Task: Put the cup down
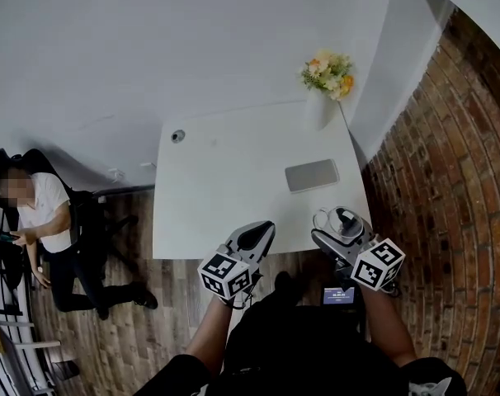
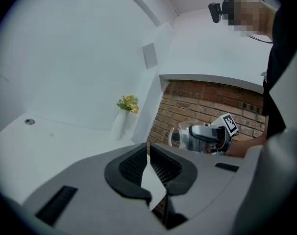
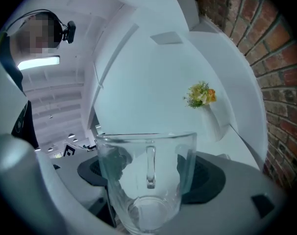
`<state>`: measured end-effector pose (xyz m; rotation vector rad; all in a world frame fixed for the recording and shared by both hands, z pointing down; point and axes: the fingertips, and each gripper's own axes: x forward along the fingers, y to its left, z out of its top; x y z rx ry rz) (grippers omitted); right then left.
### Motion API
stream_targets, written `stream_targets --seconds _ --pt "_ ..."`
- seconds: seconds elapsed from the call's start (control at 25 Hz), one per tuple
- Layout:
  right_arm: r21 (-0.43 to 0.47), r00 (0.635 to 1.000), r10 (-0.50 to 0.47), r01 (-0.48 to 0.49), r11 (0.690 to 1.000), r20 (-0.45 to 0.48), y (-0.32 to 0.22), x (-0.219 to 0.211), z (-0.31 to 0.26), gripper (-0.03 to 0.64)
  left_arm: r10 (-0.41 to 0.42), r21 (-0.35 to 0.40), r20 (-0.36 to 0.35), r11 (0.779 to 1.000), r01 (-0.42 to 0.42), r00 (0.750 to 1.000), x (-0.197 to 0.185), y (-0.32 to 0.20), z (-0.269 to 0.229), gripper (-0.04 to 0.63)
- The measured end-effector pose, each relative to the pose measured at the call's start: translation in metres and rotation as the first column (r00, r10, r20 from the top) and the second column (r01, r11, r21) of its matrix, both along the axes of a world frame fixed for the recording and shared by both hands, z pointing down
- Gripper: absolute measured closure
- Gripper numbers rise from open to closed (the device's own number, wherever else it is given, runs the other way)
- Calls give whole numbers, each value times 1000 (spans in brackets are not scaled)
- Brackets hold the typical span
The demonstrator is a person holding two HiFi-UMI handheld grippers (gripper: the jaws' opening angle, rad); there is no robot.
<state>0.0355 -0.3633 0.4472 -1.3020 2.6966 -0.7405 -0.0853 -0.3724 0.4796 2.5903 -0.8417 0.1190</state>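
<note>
My right gripper is shut on a clear glass cup over the white table's front right corner. In the right gripper view the cup stands upright and empty between the dark pads, its handle on the far side. I cannot tell whether its base touches the table. My left gripper hovers at the table's front edge, jaws together and holding nothing. From the left gripper view, its jaws meet at the tips, with the cup and the right gripper off to the right.
A white vase with yellow flowers stands at the table's back right. A flat grey pad lies just beyond the cup, and a small round fitting sits at the back left. A brick wall runs along the right. A person sits at the left.
</note>
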Motion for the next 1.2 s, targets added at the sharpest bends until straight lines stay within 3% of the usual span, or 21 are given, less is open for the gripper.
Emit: stream_targets --seconds 0.4,0.84,1.2 --pt "-25 1000 24 -24 999 2 -20 -5 8 201 29 -27 -13 999 -29 1000 1 -14 9 568" --pt "-45 1000 17 -17 999 0 -23 17 17 201 22 -63 -17 998 -23 1000 25 -18 18 568" --pt "-9 999 -26 26 1000 29 -38 28 6 201 0 -30 -4 1000 0 1000 44 -23 2 568"
